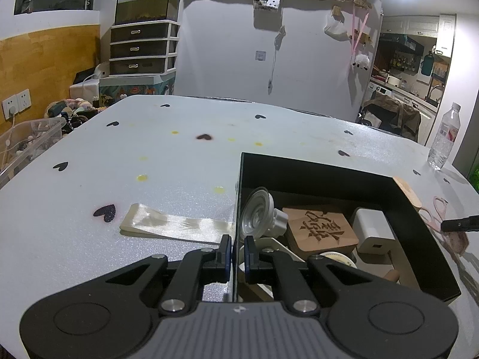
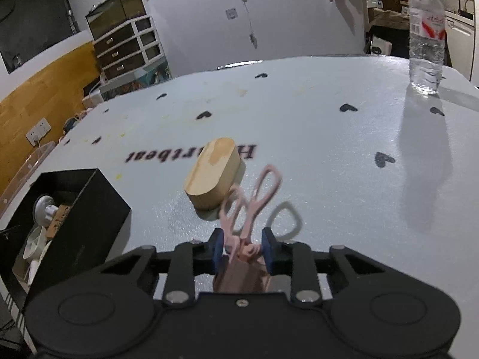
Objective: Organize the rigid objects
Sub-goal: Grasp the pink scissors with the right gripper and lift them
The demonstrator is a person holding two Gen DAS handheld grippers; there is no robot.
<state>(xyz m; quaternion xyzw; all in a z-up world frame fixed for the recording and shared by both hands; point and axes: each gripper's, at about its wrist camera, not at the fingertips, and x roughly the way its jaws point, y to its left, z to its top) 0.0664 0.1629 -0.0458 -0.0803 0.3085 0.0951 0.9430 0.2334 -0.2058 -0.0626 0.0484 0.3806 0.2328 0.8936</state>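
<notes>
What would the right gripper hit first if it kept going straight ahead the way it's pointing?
Probably the wooden block. The right gripper carries pink scissors whose handles point forward and already overlap the block's near edge in this view, though depth is unclear.

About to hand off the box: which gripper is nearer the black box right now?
Left. The left gripper has its jaws straddling the near wall of the black box. The right gripper sits off to the box's right, closed on the pink scissors.
</notes>
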